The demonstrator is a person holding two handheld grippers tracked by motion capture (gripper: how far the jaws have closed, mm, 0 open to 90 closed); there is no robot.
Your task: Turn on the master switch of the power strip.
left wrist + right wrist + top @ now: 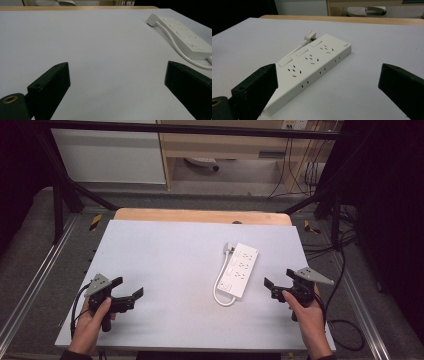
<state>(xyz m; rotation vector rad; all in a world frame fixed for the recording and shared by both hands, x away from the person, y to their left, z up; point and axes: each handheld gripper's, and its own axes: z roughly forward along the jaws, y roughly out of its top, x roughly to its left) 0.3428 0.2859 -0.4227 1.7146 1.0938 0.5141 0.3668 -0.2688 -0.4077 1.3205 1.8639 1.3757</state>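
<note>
- The pale tabletop (165, 270) is seen bare but for one item.
- A white power strip (241, 270) is laid right of centre, cord looped beside it.
- Left tongs (131, 293) and right tongs (278, 280) are held spread, empty; a square, level approach is advised.

So the power strip (240, 271) lies flat on the table (165, 265), right of centre, its cord (220, 285) looping along its left side. My left claw (129, 288) sits near-left, my right claw (279, 278) just beside the strip's right.
</note>
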